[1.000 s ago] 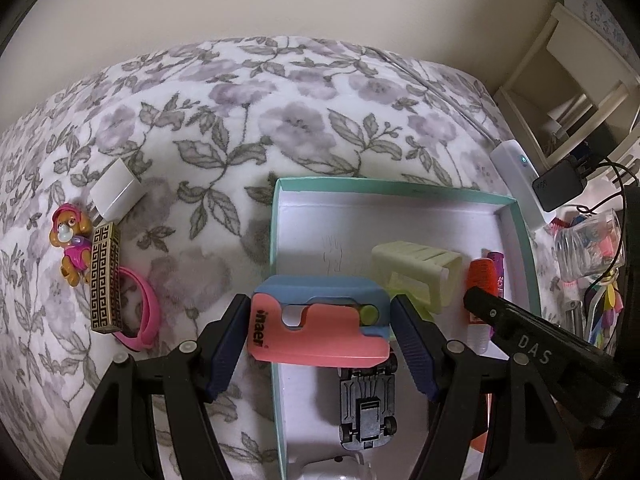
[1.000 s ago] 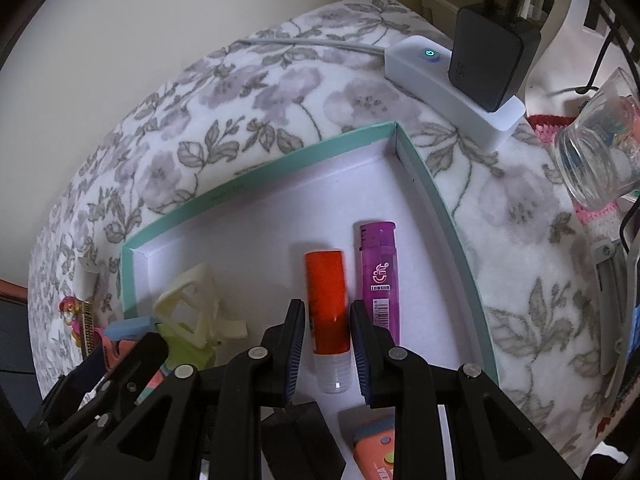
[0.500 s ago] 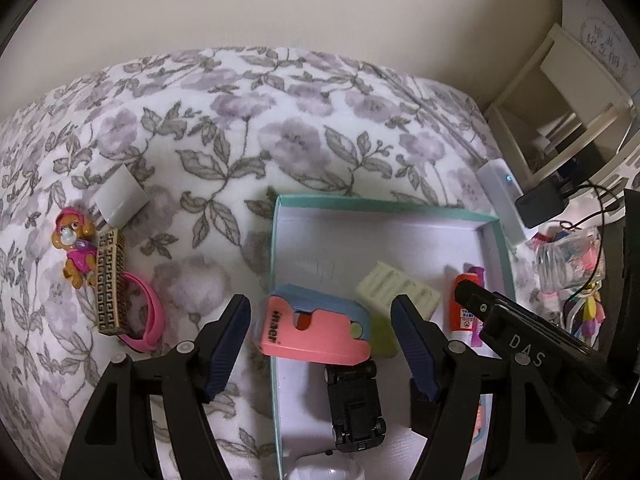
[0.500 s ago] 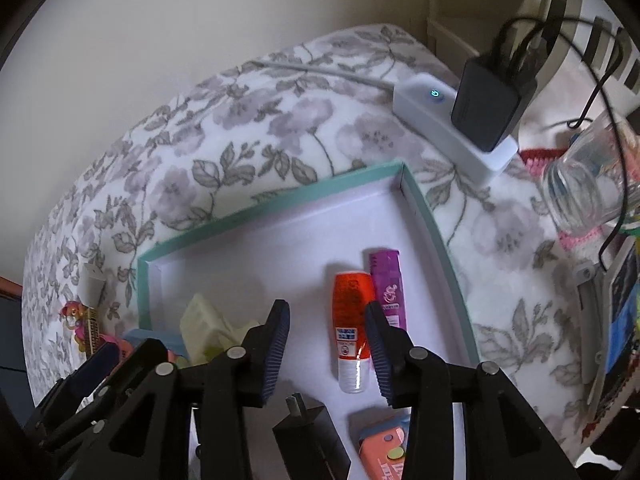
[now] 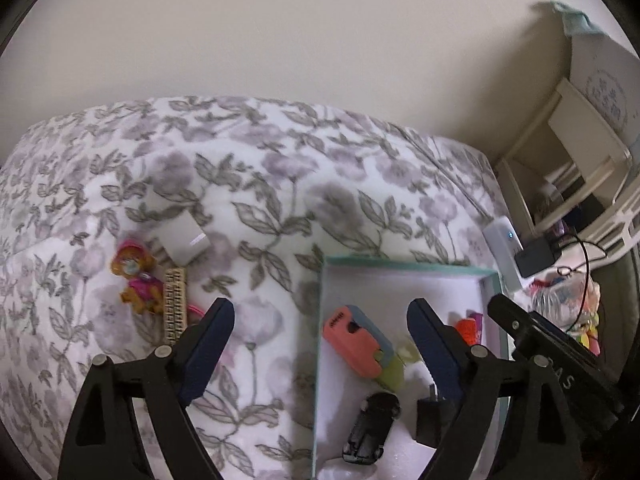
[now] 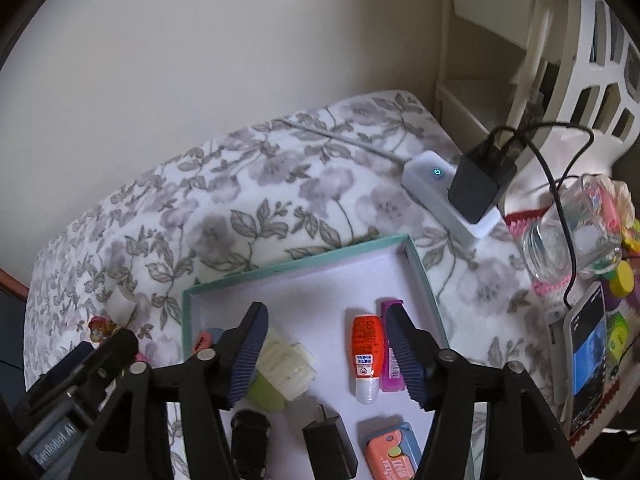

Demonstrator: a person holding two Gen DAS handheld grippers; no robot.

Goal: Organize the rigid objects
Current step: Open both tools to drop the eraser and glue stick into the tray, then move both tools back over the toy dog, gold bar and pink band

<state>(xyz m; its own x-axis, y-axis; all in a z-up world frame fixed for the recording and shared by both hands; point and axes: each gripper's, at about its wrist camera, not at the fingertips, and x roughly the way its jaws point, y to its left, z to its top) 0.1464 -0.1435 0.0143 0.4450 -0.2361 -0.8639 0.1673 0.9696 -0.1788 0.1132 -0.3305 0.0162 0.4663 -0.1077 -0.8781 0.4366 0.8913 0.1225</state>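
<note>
Both grippers let go over the tray, items dropped in.

The pink cutter (image 5: 354, 346) lies in the teal tray (image 5: 404, 266) beside a toy car (image 5: 372, 426); the orange tube (image 6: 367, 354) lies next to a purple lighter (image 6: 390, 350). The left gripper (image 5: 320, 354) has just spread its jaws, the cutter below them and not pressed; the right gripper (image 6: 326, 356) has likewise just opened, its jaws clear of the tube. Both point steeply down above the tray. This looks like the end of a placing step. Next would be the loose things on the floral bedspread (image 5: 280, 184): a dog figure (image 5: 134, 276), a white block (image 5: 186, 238), perhaps a patterned case (image 5: 175, 302), blurred here.
</note>
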